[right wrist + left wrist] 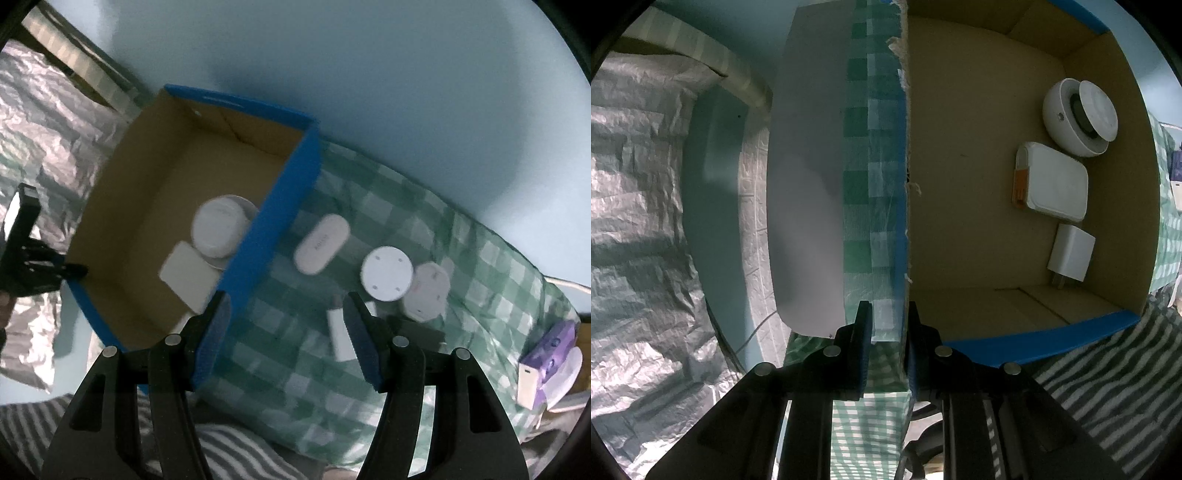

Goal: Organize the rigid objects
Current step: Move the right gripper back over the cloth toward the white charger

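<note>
A blue cardboard box (964, 206) holds a round white device (1078, 116), a flat white case with an orange tab (1052, 182) and a white charger (1071, 254). My left gripper (886, 325) is shut on the box wall (903, 221). In the right wrist view the box (266, 236) stands on a green checked cloth (424, 229). Beside it lie a white oval case (321, 243), a white disc (386, 273), a rounded white device (428, 291) and a small white stick (340, 336). My right gripper (286, 314) is open and empty above the cloth, next to the box.
Crinkled silver foil (639, 221) covers the left side. A purple and white packet (546, 354) lies at the cloth's right edge. Striped fabric (1115, 376) lies in front of the box. A pale blue wall (369, 74) stands behind.
</note>
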A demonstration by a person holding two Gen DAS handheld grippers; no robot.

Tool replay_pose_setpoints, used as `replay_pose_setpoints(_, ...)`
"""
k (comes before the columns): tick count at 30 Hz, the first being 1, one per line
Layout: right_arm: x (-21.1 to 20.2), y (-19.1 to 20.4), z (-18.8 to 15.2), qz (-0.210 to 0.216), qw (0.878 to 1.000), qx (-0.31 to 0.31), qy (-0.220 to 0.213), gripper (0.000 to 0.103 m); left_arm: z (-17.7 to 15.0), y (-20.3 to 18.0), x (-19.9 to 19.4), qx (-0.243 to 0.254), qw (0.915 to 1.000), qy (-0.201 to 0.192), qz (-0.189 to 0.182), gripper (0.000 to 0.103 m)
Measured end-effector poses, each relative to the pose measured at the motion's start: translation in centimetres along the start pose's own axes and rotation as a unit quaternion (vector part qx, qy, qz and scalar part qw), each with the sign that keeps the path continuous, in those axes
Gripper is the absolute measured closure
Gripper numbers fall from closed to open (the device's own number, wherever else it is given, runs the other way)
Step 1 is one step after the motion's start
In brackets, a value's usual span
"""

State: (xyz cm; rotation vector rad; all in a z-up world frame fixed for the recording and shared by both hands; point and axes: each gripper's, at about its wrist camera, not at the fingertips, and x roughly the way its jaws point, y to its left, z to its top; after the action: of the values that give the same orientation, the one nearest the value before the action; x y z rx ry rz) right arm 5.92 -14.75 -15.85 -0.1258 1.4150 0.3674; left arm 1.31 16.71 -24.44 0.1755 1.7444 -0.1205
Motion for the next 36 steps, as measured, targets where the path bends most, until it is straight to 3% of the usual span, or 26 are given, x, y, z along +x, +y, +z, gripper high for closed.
replay_pose_setpoints(11,3.7,-4.3,-1.1,-0.024,0.999,0.005,0.047,0.039,0.0,0.0,0.1,-0.001,1.0,0.001,0.001,0.086)
replay_pose_setpoints(20,8.6,-4.4,-2.6,-0.04,0.994,-0.036,0.098,0.039,0.0,0.1,0.0,-0.005,1.0,0.001,0.002,0.086)
replay_pose_setpoints(29,10.3,-4.3,-2.8,-0.041,0.993,-0.045,0.105,0.039,0.0,0.2,-0.1,-0.006,1.0,0.003,0.002,0.086)
replay_pose_setpoints(34,11.2,-4.1,-2.4,-0.04,0.992,-0.044,0.114,0.042,0.0,0.2,0.0,-0.007,1.0,0.002,0.003,0.086)
replay_pose_setpoints(36,11.8,-3.8,-2.5,-0.045,0.99,-0.047,0.122,0.05,0.0,0.2,0.0,-0.007,1.0,0.002,0.002,0.086)
